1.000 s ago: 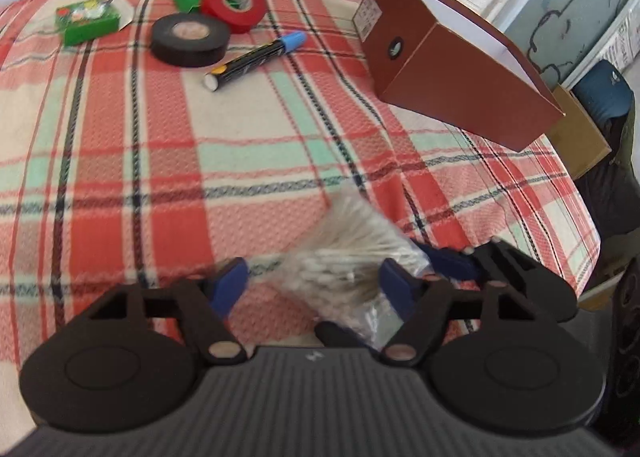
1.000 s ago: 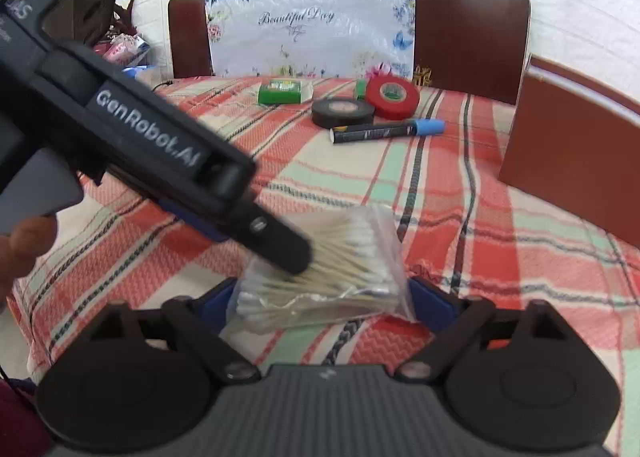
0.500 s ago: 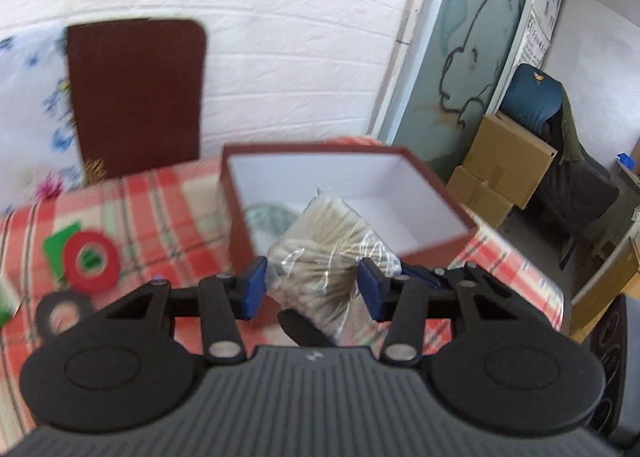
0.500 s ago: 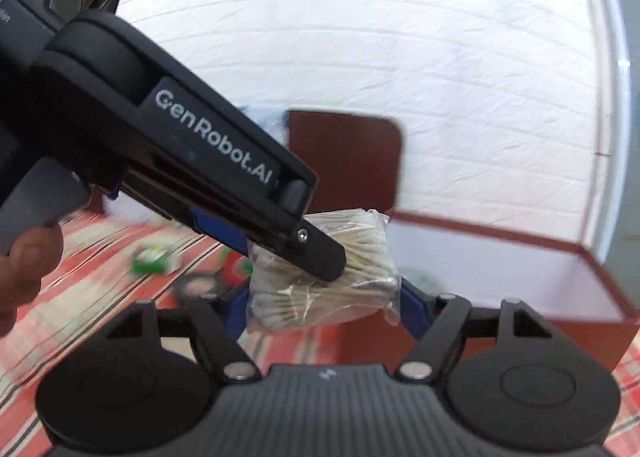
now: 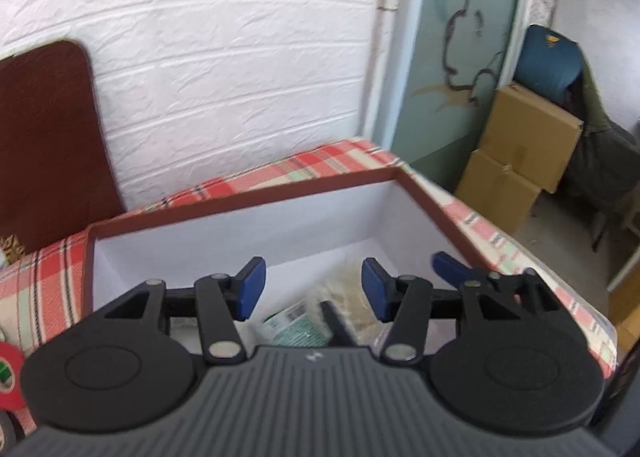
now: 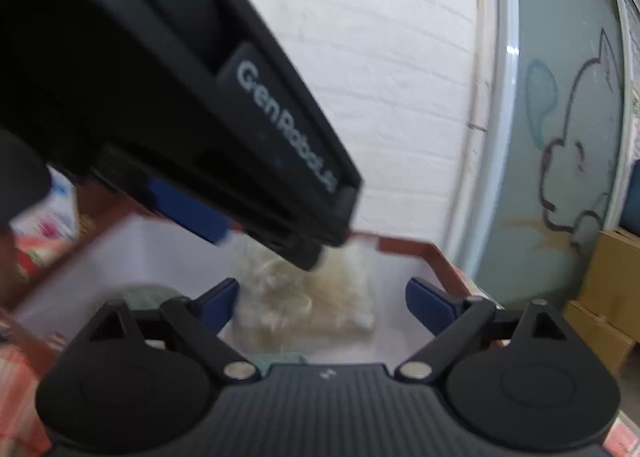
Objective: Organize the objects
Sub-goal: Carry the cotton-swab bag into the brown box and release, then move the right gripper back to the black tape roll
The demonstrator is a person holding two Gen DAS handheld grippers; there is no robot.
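Note:
A clear bag of cotton swabs lies inside the brown box with white walls; it also shows in the left wrist view, beside a greenish labelled packet. My left gripper is open and empty above the box. My right gripper is open, its blue pads either side of the bag without touching it. The left gripper's black body crosses the right wrist view from the upper left.
The box stands on a red plaid tablecloth. A red tape roll shows at the left edge. A brown chair back stands behind. Cardboard boxes are stacked on the floor to the right.
Both grippers held the swab bag over the box; both have opened and the bag has dropped into the box.

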